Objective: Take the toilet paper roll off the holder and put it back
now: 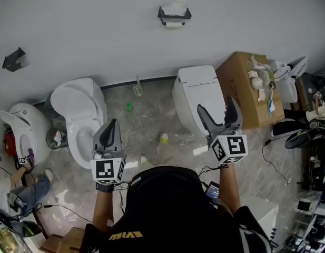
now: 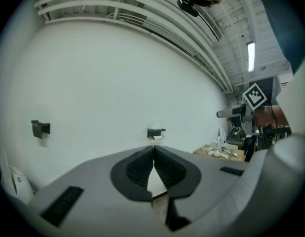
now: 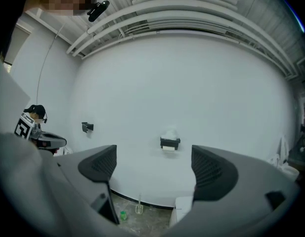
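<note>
- My right gripper (image 3: 153, 154) stands with its jaws wide apart and nothing between the pads. Through the gap I see only the far wall.
- My left gripper (image 2: 153, 149) has its jaws closed tip to tip, and it holds nothing.
- The toilet paper roll (image 3: 168, 148) hangs in the black holder (image 3: 170, 142) on the wall, straight ahead of both grippers and well apart from them. It sits almost centred between the right jaws.
- The roll's long axis runs level along the wall, so I judge the jaws should close across its ends or its girth.
- Neither hand looks clearly nearer. The right one is open and lined up, so I would lead with it.
- Something white sits on top of the holder. I cannot tell what.
- The cardboard box (image 1: 241, 88) on the right is shut, with small white items lying on its top.
</note>
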`<state>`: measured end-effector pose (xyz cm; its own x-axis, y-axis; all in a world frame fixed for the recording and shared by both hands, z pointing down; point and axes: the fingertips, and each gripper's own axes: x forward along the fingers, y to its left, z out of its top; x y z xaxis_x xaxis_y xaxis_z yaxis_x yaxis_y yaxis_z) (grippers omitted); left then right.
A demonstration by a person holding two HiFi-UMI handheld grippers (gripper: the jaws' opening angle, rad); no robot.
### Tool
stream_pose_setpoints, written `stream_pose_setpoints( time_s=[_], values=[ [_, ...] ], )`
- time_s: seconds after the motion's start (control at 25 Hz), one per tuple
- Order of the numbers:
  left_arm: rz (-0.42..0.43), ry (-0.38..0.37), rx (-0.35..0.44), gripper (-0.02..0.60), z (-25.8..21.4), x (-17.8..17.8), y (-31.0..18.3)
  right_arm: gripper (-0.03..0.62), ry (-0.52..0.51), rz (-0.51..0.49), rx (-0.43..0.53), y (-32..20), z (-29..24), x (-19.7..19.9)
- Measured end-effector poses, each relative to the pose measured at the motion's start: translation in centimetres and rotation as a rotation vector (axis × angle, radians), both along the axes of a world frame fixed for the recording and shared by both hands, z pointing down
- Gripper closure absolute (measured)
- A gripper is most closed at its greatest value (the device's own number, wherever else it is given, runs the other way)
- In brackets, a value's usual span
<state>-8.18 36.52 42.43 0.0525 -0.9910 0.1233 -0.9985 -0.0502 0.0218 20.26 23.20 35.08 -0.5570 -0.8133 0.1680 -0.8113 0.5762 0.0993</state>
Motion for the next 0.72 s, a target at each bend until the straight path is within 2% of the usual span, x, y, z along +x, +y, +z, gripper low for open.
stream_pose_setpoints(
  time_s=[0.16, 0.36, 0.48, 0.72],
  values=[
    [0.012, -0.007, -0.012, 0.569, 0.5, 0.0, -2.5, 0.129, 0.003, 0.005, -0.002, -2.5, 0.6, -0.2],
    [-0.004, -0.034, -0.032, 0.569, 1.2, -0.4, -7.2, 0.129, -0.011, -0.011, 0.000, -8.1, 1.9, -0.8],
    [-0.020, -0.053, -0.048, 0.569, 1.1, -0.3, -11.1, 0.129, -0.031, -0.030, 0.001, -12.3, 2.2, -1.3],
    [-0.009, -0.101, -0.036, 0.569, -2.1, 1.4, -20.1, 0.129, -0.036, -0.075, 0.022, -20.7, 2.2, -2.2]
  ],
)
